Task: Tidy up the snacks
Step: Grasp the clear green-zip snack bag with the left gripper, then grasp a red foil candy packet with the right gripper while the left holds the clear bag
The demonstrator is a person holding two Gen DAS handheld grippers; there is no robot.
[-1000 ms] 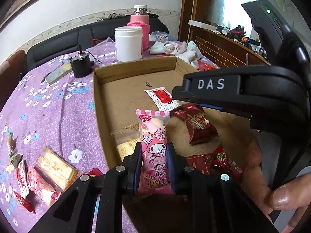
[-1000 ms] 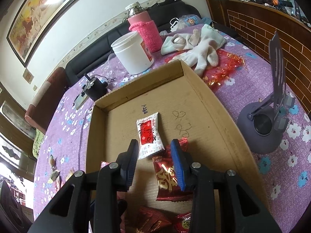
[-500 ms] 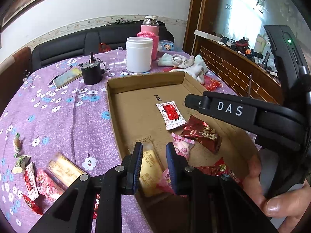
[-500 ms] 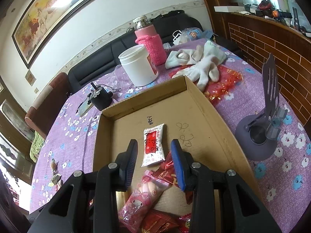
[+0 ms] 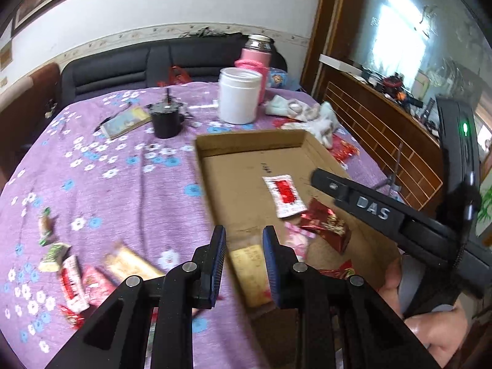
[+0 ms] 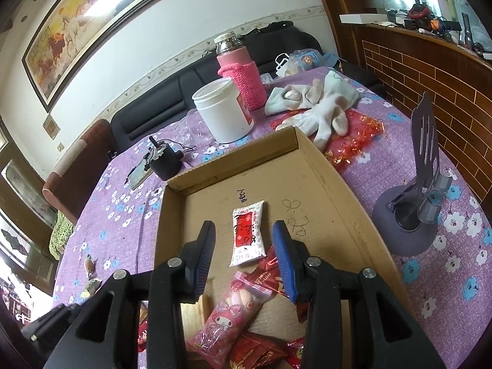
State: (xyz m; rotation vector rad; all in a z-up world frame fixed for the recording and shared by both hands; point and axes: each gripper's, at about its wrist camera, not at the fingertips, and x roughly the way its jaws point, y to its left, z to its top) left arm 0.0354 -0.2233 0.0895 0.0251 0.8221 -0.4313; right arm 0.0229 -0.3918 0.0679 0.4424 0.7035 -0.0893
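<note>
A shallow cardboard box (image 5: 246, 141) (image 6: 233, 160) lies on the purple flowered tablecloth. Inside it are a white-and-red packet (image 5: 284, 195) (image 6: 247, 233), a pink cartoon packet (image 6: 227, 319), dark red packets (image 5: 326, 226) and a yellow biscuit packet (image 5: 250, 270). My left gripper (image 5: 243, 233) hovers over the box's near left corner, its jaws narrowly apart with nothing between them. My right gripper (image 6: 243, 227) hangs above the packets, jaws opening and empty; one of its fingers (image 5: 344, 189) crosses the left wrist view. Several loose snacks (image 5: 77, 283) lie left of the box.
Behind the box stand a white jar (image 5: 238, 95), a pink-sleeved bottle (image 5: 255, 58) and a black cup (image 5: 166, 120). White gloves (image 6: 319, 107) and red foil wrappers (image 6: 353, 135) lie at the back right. A grey phone stand (image 6: 409, 215) is right of the box.
The left gripper let go of the pink cartoon packet, which now lies in the box, then rose and drew back. The right gripper's jaws have widened slightly.
</note>
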